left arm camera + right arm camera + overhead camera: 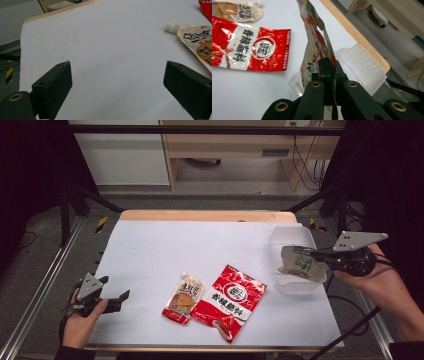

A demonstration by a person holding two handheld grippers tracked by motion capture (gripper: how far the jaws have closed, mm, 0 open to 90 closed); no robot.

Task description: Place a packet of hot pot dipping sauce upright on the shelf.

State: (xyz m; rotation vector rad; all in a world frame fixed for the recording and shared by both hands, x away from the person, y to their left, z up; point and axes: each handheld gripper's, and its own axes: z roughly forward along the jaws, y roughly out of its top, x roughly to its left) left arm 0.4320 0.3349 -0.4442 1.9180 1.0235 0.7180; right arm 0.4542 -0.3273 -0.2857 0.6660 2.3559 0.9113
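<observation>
Grey-green snack packet (pixel 300 262), clamped edge-on between the closed jaws of the right gripper (pixel 320 255), hangs just above the clear plastic container (pixel 295 237) directly beneath those jaws, while the left gripper (pixel 122 296) rests wide open and empty, well apart from it.

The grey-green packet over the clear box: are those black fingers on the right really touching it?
Touching. In the right gripper view the right gripper has its black fingers pressed together on the packet, pinching its edge above the clear box.
</observation>
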